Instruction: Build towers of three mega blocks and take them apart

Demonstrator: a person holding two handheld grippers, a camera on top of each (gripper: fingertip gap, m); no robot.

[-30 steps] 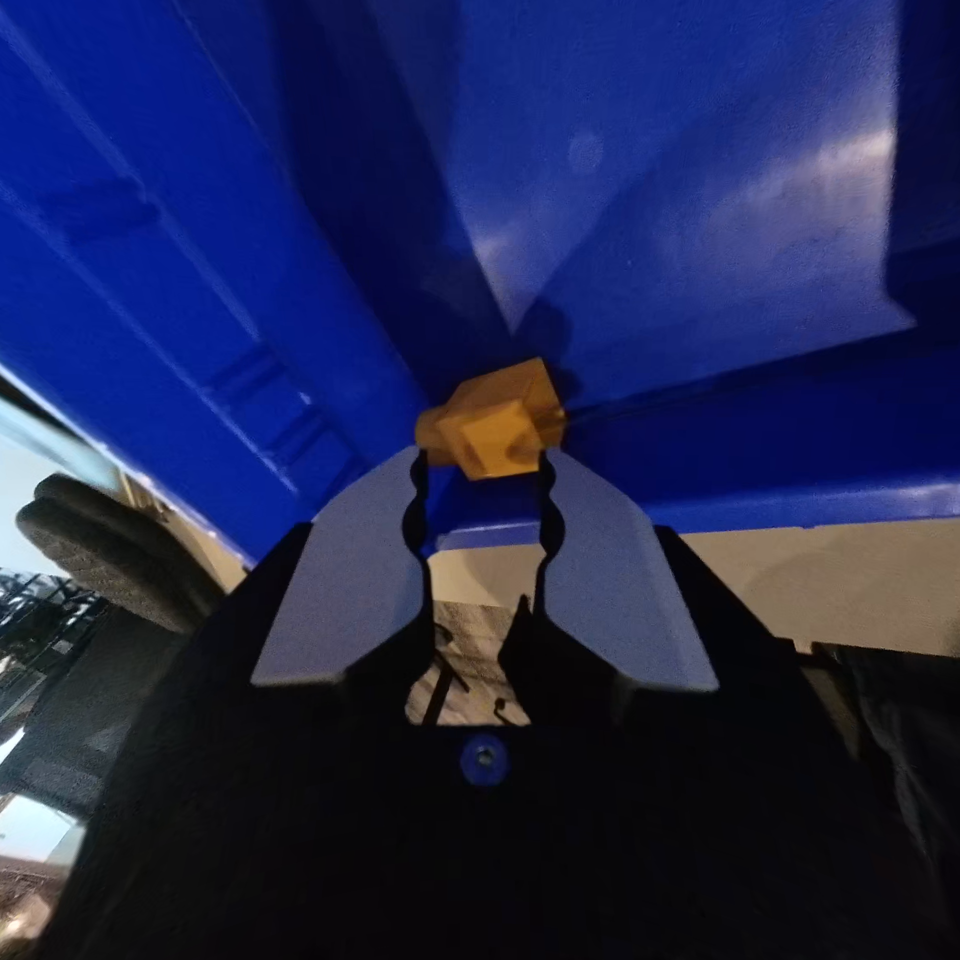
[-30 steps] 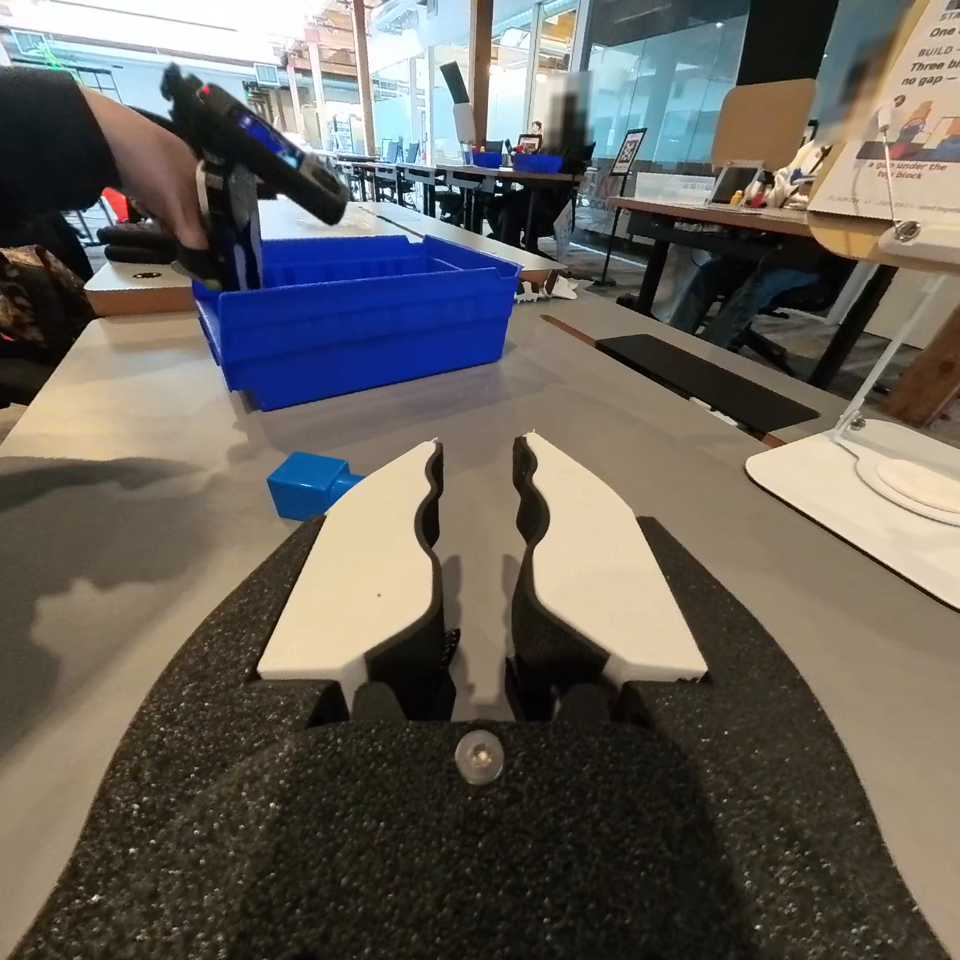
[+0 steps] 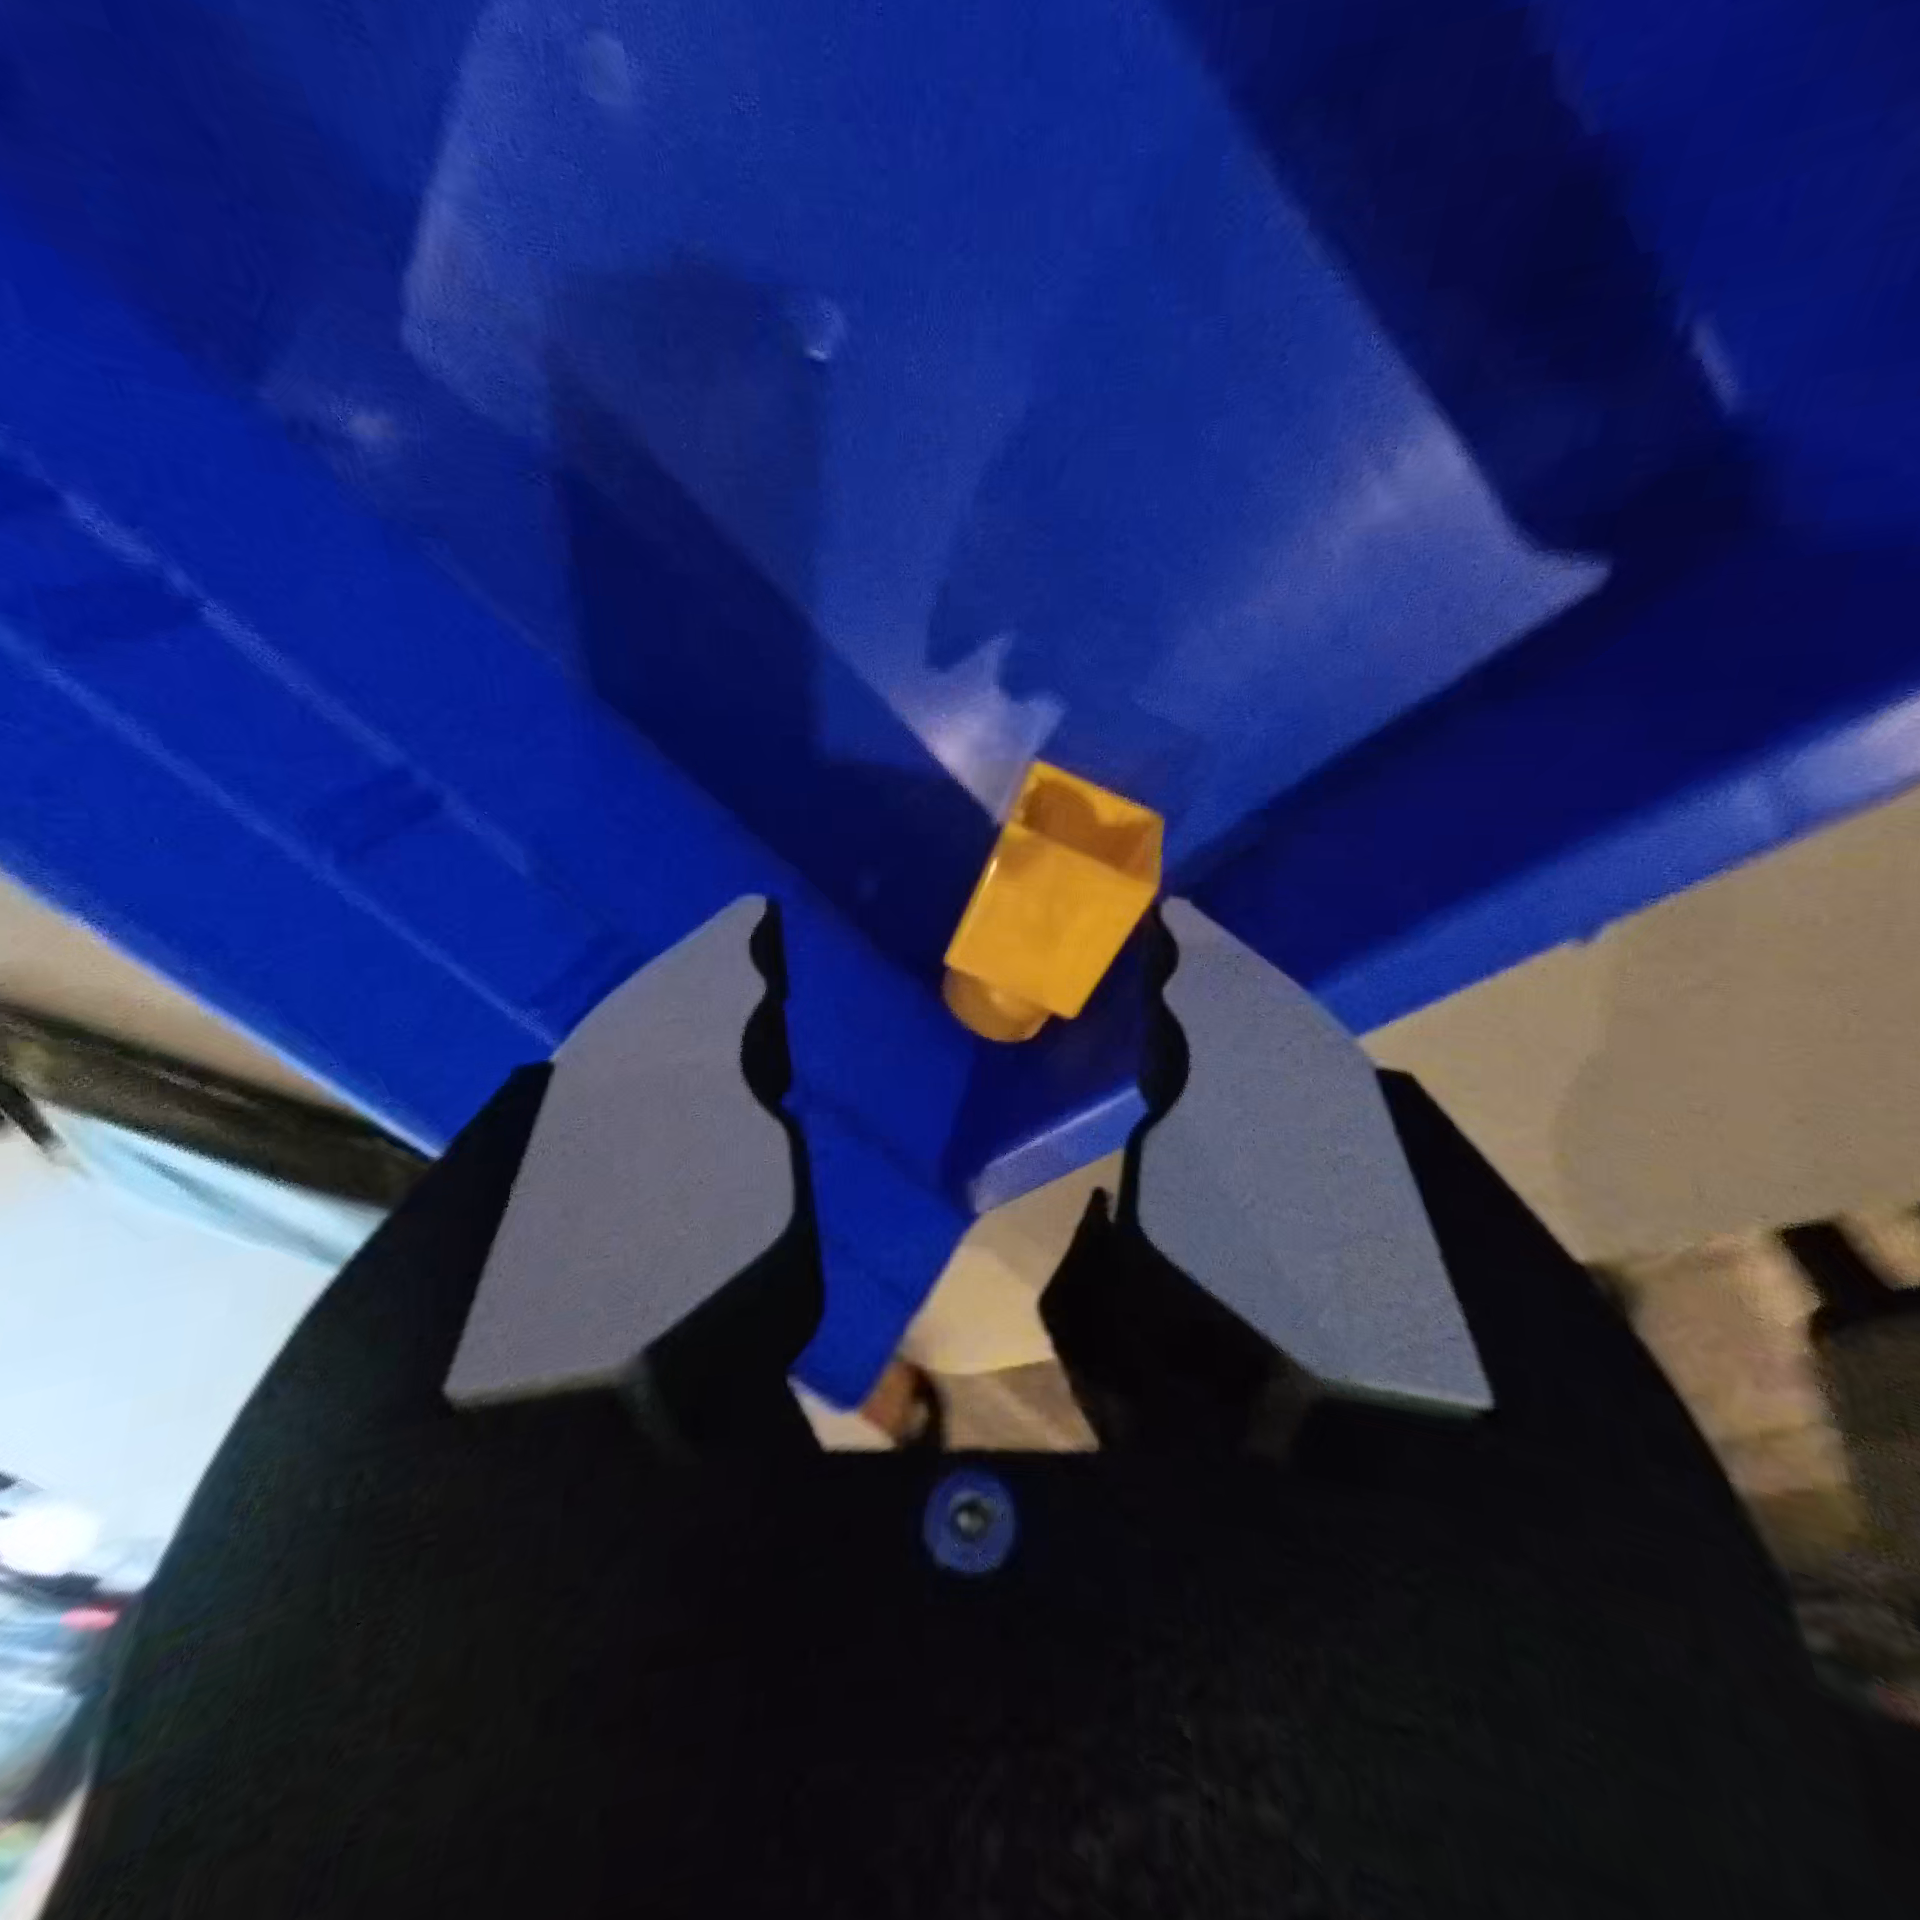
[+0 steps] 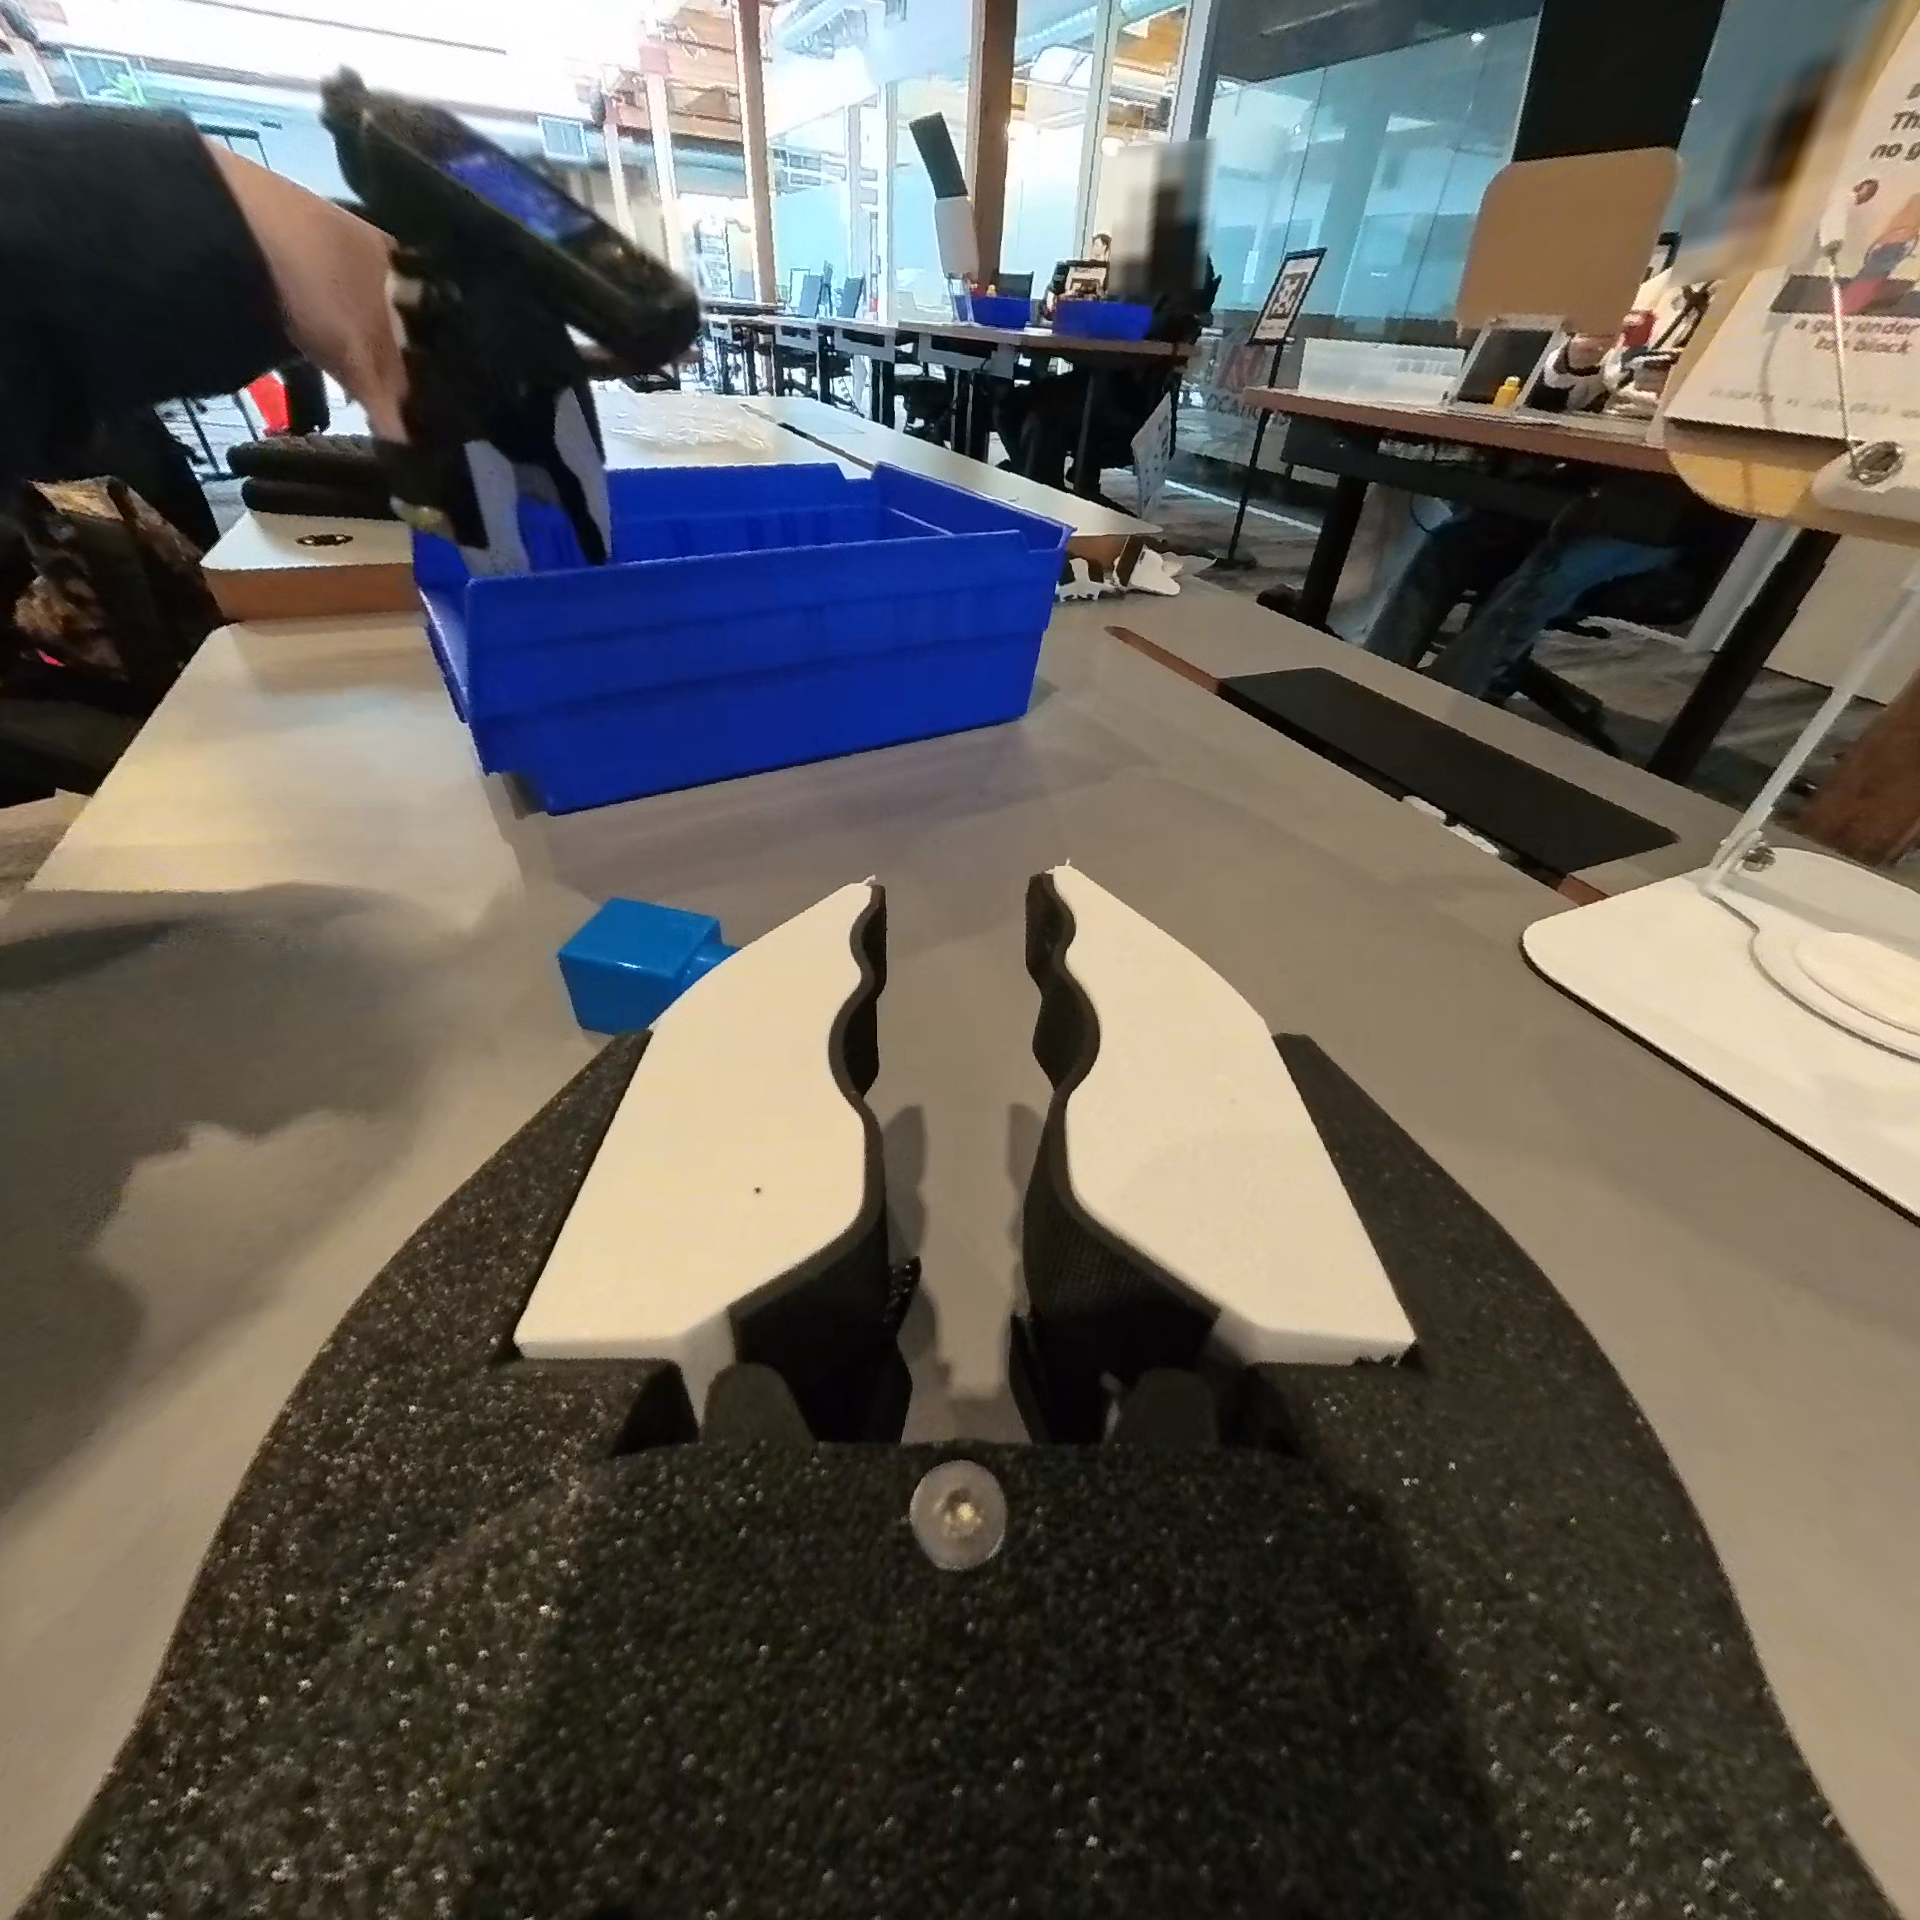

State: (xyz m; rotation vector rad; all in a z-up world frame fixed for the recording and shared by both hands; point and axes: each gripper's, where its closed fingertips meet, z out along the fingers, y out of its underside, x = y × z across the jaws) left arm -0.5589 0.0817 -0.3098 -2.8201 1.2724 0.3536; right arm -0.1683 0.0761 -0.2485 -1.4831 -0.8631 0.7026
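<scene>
In the left wrist view my left gripper (image 3: 961,920) is open over a corner of the blue bin (image 3: 623,416). A yellow block (image 3: 1060,904) lies on its side inside that corner, free of both fingers and nearer the right one. The bin's corner wall runs between the jaws. In the right wrist view my right gripper (image 4: 961,883) is open a little and empty, low over the grey table (image 4: 312,790). A blue block (image 4: 634,977) lies on the table just left of its left finger. The left gripper (image 4: 530,520) shows there at the bin's (image 4: 748,665) left end.
A white stand base (image 4: 1714,987) holding a sign sits at the right. A black mat (image 4: 1455,769) lies behind it. A person's hand and dark sleeve (image 4: 312,270) hold the left gripper. More desks and chairs stand beyond the table.
My left gripper has opened and let go of the yellow block, which now lies in the bin's corner. The right gripper has stayed where it was.
</scene>
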